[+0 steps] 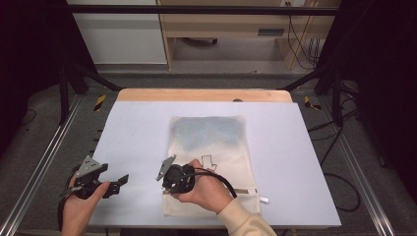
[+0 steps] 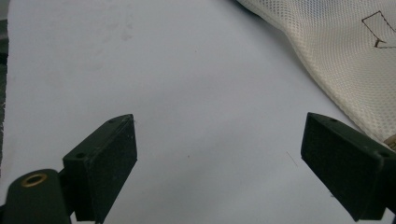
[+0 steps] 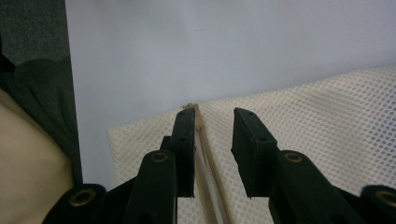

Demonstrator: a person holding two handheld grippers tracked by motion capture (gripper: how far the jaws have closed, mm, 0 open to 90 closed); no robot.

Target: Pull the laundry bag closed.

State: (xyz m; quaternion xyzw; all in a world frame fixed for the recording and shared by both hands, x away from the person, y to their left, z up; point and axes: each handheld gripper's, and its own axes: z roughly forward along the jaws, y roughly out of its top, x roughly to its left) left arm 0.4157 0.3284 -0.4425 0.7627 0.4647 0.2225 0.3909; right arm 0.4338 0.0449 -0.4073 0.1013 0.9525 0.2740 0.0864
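A cream mesh bag (image 1: pixel 209 147) lies flat on the pale table (image 1: pixel 137 128), with a blue-grey item showing through its far half and a zip across its near end. My right gripper (image 1: pixel 166 189) rests at the bag's near-left edge, held from the right by a hand in a cream sleeve. In the right gripper view its jaws (image 3: pixel 215 116) stand a little apart, straddling the zip seam (image 3: pixel 205 144) on the mesh (image 3: pixel 327 112), the left one against the seam. My left gripper (image 1: pixel 119 183) is left of the bag, wide open (image 2: pixel 219 158) over bare table; the bag's mesh (image 2: pixel 355 70) lies to its upper right.
The zip's metal pull (image 1: pixel 264 199) sits at the bag's near-right edge. A wooden strip (image 1: pixel 204 95) borders the table's far edge. Metal frame rails (image 1: pixel 44 162) run along both sides, with cables on the floor at right (image 1: pixel 339 182).
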